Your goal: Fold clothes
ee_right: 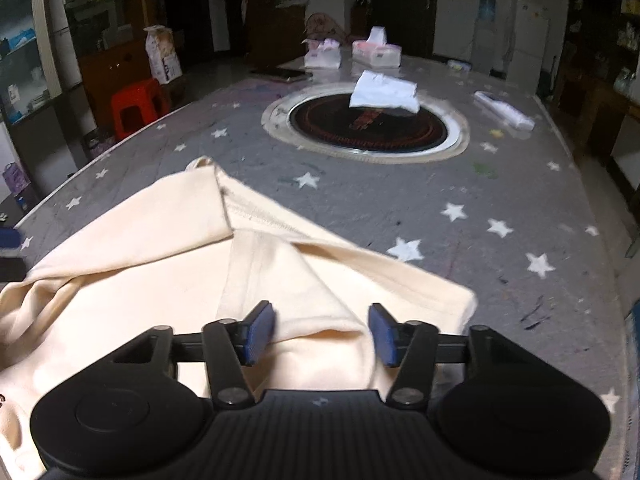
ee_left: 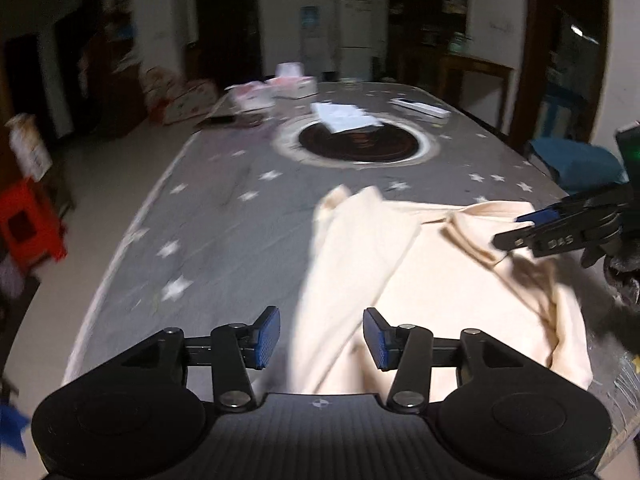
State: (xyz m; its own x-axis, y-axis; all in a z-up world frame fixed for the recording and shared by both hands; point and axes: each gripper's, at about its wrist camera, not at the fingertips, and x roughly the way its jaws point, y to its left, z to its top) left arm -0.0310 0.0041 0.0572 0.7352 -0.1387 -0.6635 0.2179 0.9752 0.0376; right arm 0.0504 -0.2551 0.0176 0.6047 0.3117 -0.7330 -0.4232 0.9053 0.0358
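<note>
Partly folded shirt [ee_right: 168, 264], near edge cut off.

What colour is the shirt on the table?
The shirt is cream, plain, with no pattern showing; the right wrist view shows it best.

Cream garment [ee_right: 132, 280] cut off at left edge; far boxes [ee_left: 288, 84] blurred

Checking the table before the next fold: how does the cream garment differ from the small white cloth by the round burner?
The cream garment is large, loosely folded with wrinkles, near both grippers; the white cloth is small, a neat flat packet, far off. The garment lies wholly on the table; the cloth overlaps the burner. Both are pale fabric.
</note>
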